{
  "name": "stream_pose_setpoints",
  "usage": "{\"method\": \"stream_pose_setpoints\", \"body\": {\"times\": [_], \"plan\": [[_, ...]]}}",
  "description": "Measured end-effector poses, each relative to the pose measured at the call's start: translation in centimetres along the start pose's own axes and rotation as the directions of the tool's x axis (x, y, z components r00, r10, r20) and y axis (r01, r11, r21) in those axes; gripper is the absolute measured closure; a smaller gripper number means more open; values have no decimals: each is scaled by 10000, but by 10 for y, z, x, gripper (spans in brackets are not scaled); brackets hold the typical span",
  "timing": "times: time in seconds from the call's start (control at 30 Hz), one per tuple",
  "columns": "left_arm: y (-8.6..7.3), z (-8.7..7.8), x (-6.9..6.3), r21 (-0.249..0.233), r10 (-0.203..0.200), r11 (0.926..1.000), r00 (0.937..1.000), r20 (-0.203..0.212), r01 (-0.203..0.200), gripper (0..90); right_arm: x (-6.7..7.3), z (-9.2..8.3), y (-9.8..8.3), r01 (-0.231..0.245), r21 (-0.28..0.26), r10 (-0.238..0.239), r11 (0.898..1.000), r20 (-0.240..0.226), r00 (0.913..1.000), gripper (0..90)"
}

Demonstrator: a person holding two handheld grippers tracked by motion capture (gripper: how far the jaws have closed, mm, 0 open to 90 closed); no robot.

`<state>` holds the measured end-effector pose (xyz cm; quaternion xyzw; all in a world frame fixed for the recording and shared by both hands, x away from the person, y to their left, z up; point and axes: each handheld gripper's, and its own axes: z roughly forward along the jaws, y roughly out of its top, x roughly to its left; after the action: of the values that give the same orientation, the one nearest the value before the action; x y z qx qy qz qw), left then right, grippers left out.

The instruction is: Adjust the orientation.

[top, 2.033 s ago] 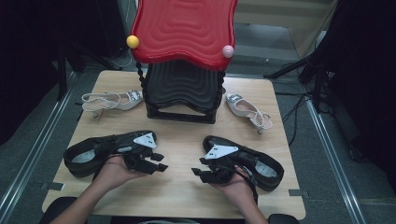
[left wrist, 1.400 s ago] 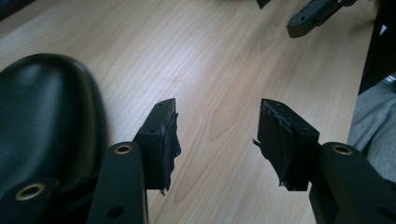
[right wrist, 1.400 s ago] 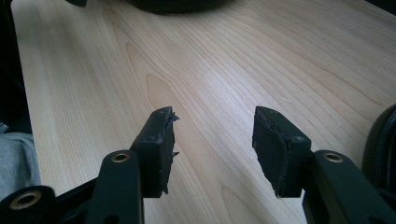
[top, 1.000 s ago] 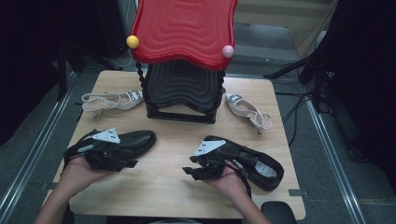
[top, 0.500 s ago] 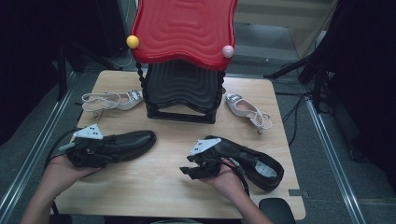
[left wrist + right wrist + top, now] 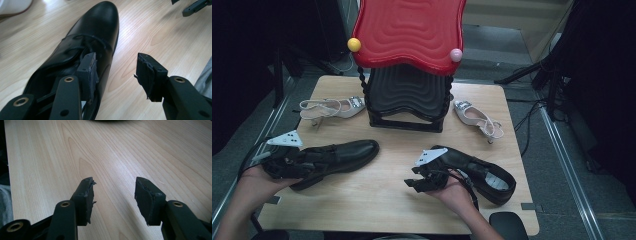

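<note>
At the far left of the high view my left gripper (image 6: 314,159) sits at the table's left edge, held in the person's left hand (image 6: 254,177), with its grey plate up and its jaws pointing along the left black shoe (image 6: 343,153). In the left gripper view those jaws stand wide apart: the left-hand one sits down in the shoe's opening beside the laces, the other hangs over bare wood beside the shoe, so nothing is pinched between the pads. That shoe lies on its sole on the wooden table (image 6: 387,210), toe pointing toward the middle. Behind it, near the table's far left, a pale strappy sandal (image 6: 332,107) lies flat, just beside the black wavy stand (image 6: 407,97) that carries a red wavy top (image 6: 409,30) with a yellow ball (image 6: 354,44) and a pink ball (image 6: 455,55) at its front corners. Right of centre, my right gripper (image 6: 411,183) rests in the person's right hand (image 6: 457,192), aimed left across the table; in the right gripper view its jaws are spread over plain wood with nothing between them. Just behind and right of that hand lies the right black shoe (image 6: 484,172), its pale insole showing. Farther back on the right, beside the stand, a second pale sandal (image 6: 477,119) lies at a slant.
</note>
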<state>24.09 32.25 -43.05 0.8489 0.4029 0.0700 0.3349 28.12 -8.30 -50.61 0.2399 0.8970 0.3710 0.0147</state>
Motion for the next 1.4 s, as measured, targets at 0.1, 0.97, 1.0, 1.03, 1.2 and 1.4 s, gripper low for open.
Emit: {"method": "stream_pose_setpoints", "body": {"times": [0.1, 0.97, 1.0, 1.03, 1.2, 1.4], "plan": [[-6, -9, 7, 120, -405, 9991, 9990, -196, 407, 508, 0, 0, 0, -5, -2, 5, 10000, -21, 10000, 502], [3, 53, 20, 424, -672, 9971, 9944, 811, 639, 782, 5, 0, 0, 99, -96, -99, 9999, -28, 9999, 519], [6, 54, 18, 408, -638, 9973, 9952, 744, 609, 784, 5, -1, 0, 94, -161, -93, 9998, 14, 10000, 520], [8, 55, 17, 410, -645, 9973, 9947, 799, 614, 797, 4, -4, 0, 77, -290, -74, 9996, 108, 9999, 523], [25, 60, 4, 53, -514, 9987, 9926, 1099, 512, 798, 4, -11, -3, -15, -496, 28, 9988, 274, 9996, 522], [48, 78, -15, 18, -251, 9997, 9873, 1570, 251, 796, 3, -18, -11, -253, -694, 283, 9973, 430, 9987, 523]]}}
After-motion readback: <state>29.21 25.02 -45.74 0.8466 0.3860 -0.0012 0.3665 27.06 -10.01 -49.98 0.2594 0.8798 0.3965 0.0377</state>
